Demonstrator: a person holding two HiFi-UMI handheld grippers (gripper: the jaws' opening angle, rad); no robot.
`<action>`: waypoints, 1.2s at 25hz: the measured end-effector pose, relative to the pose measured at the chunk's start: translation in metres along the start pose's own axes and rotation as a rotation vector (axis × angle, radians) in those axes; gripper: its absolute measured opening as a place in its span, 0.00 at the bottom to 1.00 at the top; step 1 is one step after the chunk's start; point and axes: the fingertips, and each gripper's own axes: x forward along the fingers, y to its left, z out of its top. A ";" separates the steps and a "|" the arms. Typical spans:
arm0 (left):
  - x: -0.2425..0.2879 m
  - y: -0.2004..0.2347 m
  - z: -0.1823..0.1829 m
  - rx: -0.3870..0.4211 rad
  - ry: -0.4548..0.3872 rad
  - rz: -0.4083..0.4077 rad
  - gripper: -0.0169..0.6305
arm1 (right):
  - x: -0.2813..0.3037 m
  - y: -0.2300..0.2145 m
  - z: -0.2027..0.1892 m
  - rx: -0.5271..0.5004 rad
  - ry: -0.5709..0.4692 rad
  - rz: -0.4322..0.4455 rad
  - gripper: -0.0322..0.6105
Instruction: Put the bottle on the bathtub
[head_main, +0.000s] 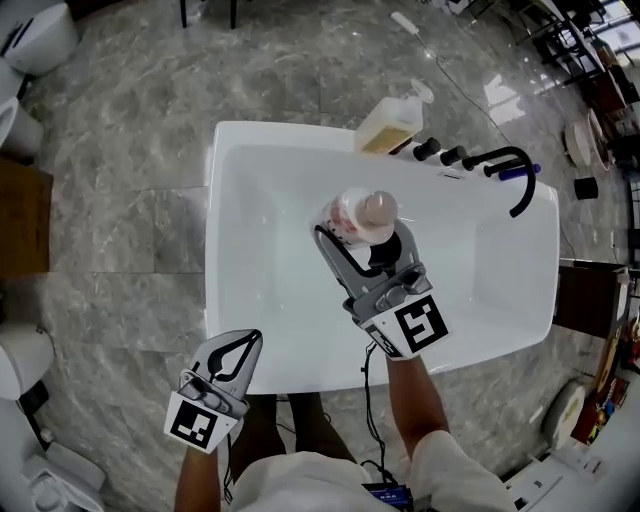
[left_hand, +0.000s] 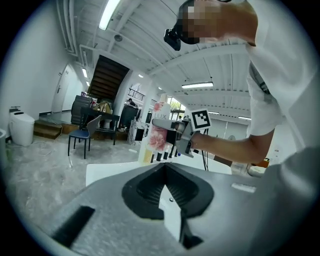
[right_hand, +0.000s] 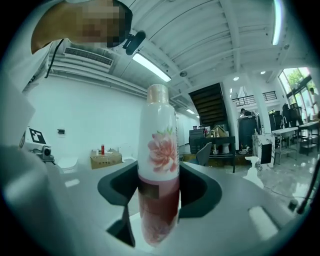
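While the right hand-held gripper (head_main: 363, 242) clamps the bottle (head_main: 364, 213) upright over the bathtub (head_main: 262, 300), the left hand-held gripper (head_main: 250, 341) sits closed, empty.

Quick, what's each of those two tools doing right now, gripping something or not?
Left tool: closed, nothing in it.
Right tool: closed on the pink flowered bottle.

Bright light falls from ceiling strips (right_hand: 152, 67), with glare on the floor (head_main: 500, 95). My gripper views bend and darken at the edges; the bottle (right_hand: 159, 165) blurs up close.
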 end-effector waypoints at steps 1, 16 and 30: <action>0.003 0.003 -0.009 -0.006 0.013 0.000 0.03 | 0.008 -0.003 -0.009 0.001 -0.002 0.003 0.43; 0.054 0.033 -0.086 -0.031 0.076 -0.029 0.03 | 0.096 -0.061 -0.111 -0.046 -0.033 -0.016 0.43; 0.042 0.045 -0.141 -0.097 0.145 0.011 0.03 | 0.167 -0.115 -0.160 -0.068 -0.044 -0.083 0.43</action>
